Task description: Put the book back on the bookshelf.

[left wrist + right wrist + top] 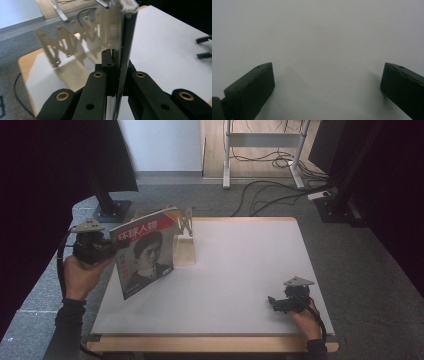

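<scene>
Left hand-held gripper (119,246) is clamped on the left edge of a magazine (146,252), holding it upright and a bit tilted, lifted w/ its lower corner just above or maybe touching the table (240,270); can't tell which. Cover faces the person. The magazine sits right in front of a wooden rack (184,237) w/ zigzag dividers at the table's back left.

Progress, as I read it: pickup is done, magazine is up on edge and near the rack, but not yet in a slot. What's left looks like lining the edge up w/ a gap betw. dividers, lowering it in, letting go.

Right hand-held gripper (272,301) rests low at the front right of the table, well apart from the magazine, jaws spread wide w/ nothing betw. them.

Views differ: the high view gives the overall layout, cover and rack position. The left gripper view shows the grip itself, the magazine (125,50) seen edge-on and pinched betw. the black jaws, plus the rack (72,42) dividers blurred just behind, and the other gripper's jaw tips far off at right. The right gripper view shows bare white table (324,37) betw. its open jaws, confirming it holds nothing.
</scene>
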`<action>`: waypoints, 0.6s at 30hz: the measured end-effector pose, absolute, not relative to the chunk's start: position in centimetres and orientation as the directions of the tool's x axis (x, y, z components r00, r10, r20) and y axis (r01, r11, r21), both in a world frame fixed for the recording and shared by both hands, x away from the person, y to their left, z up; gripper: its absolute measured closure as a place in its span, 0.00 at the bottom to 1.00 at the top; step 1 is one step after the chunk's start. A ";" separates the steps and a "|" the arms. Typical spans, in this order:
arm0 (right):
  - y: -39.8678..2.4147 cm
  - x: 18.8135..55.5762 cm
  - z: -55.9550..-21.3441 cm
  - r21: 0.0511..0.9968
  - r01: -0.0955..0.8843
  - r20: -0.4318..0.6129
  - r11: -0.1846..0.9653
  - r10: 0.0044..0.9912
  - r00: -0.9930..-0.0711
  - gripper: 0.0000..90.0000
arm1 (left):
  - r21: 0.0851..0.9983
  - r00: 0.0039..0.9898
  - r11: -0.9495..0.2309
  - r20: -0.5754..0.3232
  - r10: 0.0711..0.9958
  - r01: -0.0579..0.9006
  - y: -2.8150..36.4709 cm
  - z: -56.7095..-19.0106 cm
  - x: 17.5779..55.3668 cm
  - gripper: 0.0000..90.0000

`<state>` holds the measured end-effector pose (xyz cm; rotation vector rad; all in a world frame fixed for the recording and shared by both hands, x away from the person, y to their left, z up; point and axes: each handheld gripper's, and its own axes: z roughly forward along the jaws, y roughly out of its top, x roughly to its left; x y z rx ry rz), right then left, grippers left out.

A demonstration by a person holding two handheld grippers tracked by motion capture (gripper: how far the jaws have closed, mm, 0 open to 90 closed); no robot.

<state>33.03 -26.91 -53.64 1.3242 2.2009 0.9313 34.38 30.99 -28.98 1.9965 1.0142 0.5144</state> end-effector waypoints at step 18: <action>-26.9 33.0 -53.7 0.719 0.614 -0.003 0.326 0.885 -0.466 0.00 | 0.810 0.457 -0.254 -0.020 0.889 0.529 33.9 -28.5 36.4 0.97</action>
